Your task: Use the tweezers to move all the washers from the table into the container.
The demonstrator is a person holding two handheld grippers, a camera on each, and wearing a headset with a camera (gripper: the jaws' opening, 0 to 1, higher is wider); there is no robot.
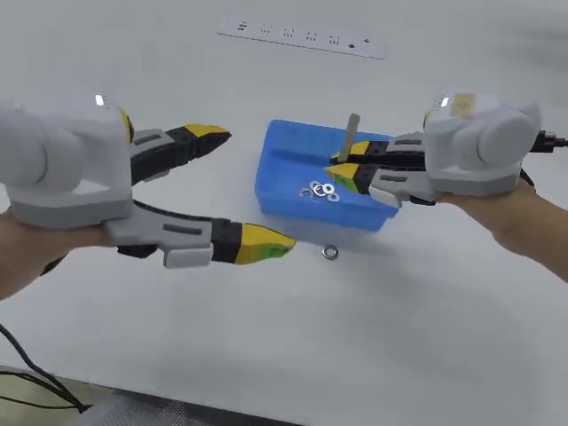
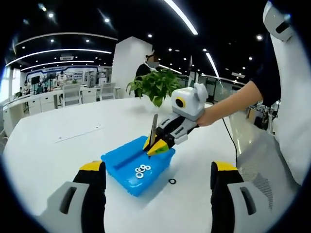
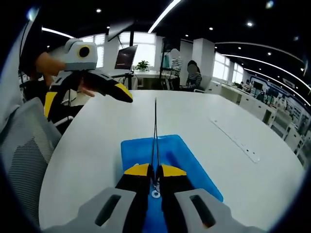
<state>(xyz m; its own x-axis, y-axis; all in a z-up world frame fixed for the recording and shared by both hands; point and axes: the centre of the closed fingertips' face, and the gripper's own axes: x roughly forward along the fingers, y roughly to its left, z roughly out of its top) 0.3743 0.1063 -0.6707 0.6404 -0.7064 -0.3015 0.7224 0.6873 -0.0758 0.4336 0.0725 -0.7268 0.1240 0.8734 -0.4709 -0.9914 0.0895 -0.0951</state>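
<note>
Progress: a cluster of washers (image 1: 321,190) already lies in the blue container (image 1: 284,151), toward its near wall. One loose washer (image 1: 330,252) is left on the table (image 1: 426,337), just off that wall at 6 o'clock from the container. I can spot no other strays, so the job looks nearly done: one pick and one drop remain.

Right gripper (image 1: 355,173): jaws clenched on the tweezers (image 1: 352,129) and poised over the container's right half. The tweezers stand up toward 12 o'clock in the head view. In the right gripper view they run straight ahead from the jaws. I cannot tell whether they carry a washer.

Left gripper (image 1: 257,189): jaws released, spread wide and holding nothing, at 9 o'clock of the container.

The loose washer sits at about 6 o'clock from the right jaws, apart from them. It is near the left gripper's lower jaw tip, at 3 o'clock.
</note>
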